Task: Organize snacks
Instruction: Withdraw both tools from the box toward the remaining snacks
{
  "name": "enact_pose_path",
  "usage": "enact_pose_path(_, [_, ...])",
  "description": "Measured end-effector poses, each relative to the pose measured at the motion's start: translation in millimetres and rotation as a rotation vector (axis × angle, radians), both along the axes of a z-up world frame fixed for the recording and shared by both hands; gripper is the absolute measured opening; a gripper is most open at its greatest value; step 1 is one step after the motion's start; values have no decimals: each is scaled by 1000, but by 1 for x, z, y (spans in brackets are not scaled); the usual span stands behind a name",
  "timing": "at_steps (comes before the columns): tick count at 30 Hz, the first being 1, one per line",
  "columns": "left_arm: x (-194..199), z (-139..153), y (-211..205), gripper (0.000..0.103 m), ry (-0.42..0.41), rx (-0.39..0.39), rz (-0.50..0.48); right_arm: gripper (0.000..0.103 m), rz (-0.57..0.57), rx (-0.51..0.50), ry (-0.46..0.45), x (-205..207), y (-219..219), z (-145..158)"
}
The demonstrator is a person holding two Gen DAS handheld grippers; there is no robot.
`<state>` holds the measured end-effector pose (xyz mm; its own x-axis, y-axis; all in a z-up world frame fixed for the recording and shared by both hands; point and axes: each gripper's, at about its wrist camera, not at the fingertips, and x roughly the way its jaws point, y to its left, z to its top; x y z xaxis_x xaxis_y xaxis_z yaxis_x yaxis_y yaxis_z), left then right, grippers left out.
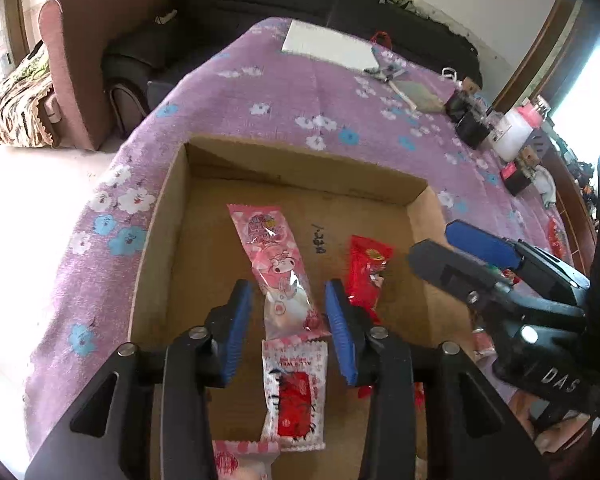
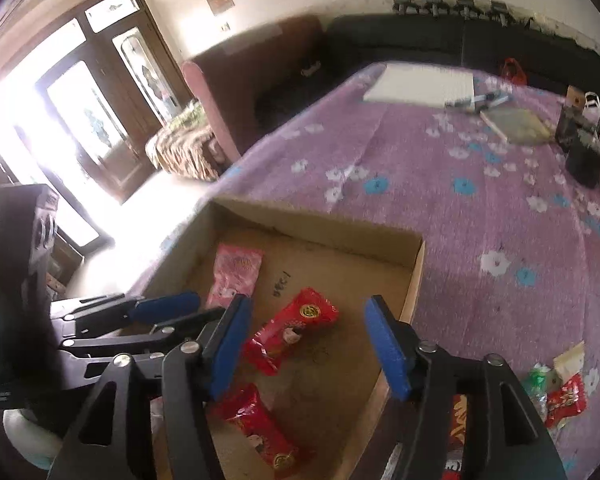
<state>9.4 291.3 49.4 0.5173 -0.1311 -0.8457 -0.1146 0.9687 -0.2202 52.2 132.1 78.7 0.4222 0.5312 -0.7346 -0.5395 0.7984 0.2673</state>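
Left wrist view: my left gripper (image 1: 288,320) fingers part-open around pink snack packet (image 1: 274,256) in cardboard box (image 1: 300,160), pads not pressing. Right gripper (image 2: 306,344) wide, empty above red packets (image 2: 296,328). Loose snacks (image 2: 560,396) remain on surface (image 2: 460,208). Risks I see: grippers close together, may collide; wrapper may snag finger on lift-out.

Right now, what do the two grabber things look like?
Both are black plastic. The left gripper and the right gripper each end in two flat blue ribbed pads held on black arms with silver screws. The right one has white letters printed on its side.
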Motion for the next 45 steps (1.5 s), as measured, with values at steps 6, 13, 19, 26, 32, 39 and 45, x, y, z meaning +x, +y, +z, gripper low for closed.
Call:
enact_pose_path(6, [-25, 32, -2, 36, -80, -15, 37, 71, -41, 43, -85, -21, -32, 33])
enact_pose_path(13, [-66, 60, -25, 58, -179, -82, 69, 73, -121, 57, -96, -43, -91, 39])
enact_pose_path(19, [-93, 62, -48, 58, -197, -175, 45, 74, -227, -20, -79, -55, -164, 20])
enact_pose_path(26, [-119, 53, -62, 65, -188, -237, 61, 74, -484, 6, -39, -43, -289, 11])
enact_pose_path(32, [-120, 40, -70, 65, -157, -240, 53, 75, -543, 30, 14, -33, -316, -2])
enact_pose_path(39, [-123, 35, -74, 65, -151, -232, 55, 75, -390, -5, 35, -13, -237, -16])
enact_pose_path(45, [-130, 38, -74, 65, -158, -205, 45, 74, -275, -101, 14, 12, -153, -18])
